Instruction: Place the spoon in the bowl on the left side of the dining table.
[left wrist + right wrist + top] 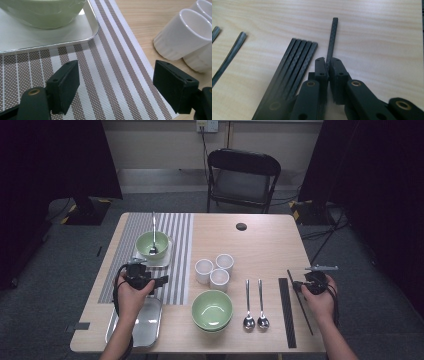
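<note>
While no lettering could be read anywhere, the right gripper was clamped on one slim black weave-patterned chopstick near the wooden table's right edge, just beside a flat bundle of matching chopsticks. Left gripper stood apart, empty, above the striped woven placemat, near ribbed white cups and a shiny metal tray.

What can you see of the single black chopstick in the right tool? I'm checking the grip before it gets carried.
The single chopstick is a thin, straight, black stick with a woven carbon-like pattern and a square tip. The right tool is clamped on it near one end. It sits apart from the row of black chopsticks lying side by side on the wooden table.
</note>
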Available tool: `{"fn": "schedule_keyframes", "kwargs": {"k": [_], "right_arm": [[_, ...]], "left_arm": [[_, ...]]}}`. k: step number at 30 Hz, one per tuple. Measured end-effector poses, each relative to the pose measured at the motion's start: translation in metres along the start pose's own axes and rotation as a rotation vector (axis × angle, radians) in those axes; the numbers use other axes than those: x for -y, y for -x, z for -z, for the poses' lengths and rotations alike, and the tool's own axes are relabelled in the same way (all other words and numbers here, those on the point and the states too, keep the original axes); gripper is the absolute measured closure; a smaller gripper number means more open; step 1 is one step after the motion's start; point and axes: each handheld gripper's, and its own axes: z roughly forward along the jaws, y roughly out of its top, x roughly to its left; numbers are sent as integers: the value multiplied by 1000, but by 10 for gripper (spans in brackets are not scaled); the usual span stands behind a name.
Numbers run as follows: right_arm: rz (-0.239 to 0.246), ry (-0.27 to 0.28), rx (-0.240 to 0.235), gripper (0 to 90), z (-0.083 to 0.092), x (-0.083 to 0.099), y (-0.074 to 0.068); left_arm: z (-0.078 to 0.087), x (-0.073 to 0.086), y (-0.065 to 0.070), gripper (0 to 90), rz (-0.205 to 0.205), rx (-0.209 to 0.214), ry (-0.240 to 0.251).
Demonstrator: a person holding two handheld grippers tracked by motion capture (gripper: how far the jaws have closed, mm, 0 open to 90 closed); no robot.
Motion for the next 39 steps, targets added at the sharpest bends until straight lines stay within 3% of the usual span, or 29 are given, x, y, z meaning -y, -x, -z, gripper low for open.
{"fn": "schedule_keyframes", "kwargs": {"k": [7, 10, 15, 21, 29, 31, 34, 39], "right_arm": [[5, 10, 20, 800, -10, -11, 1], [47, 7, 11, 745, -10, -11, -2], [76, -5, 4, 737, -2, -3, -2], [75, -26, 5, 717, 11, 10, -4], [66, -25, 23, 721, 24, 26, -4], [58, -37, 36, 760, 25, 27, -5], [86, -50, 72, 824, 26, 27, -9], [69, -71, 88, 821, 25, 24, -12]], "left_arm": [[0, 0, -1, 215, 4, -1, -5], [1, 0, -2, 215, 7, -5, 0], [2, 2, -2, 215, 10, -6, -1], [5, 0, 0, 215, 13, 2, 13], [6, -1, 1, 215, 9, 9, 16], [5, -1, 2, 215, 6, 12, 12], [5, -2, 2, 215, -3, 16, 8], [5, -1, 3, 215, 1, 15, 10]]}}
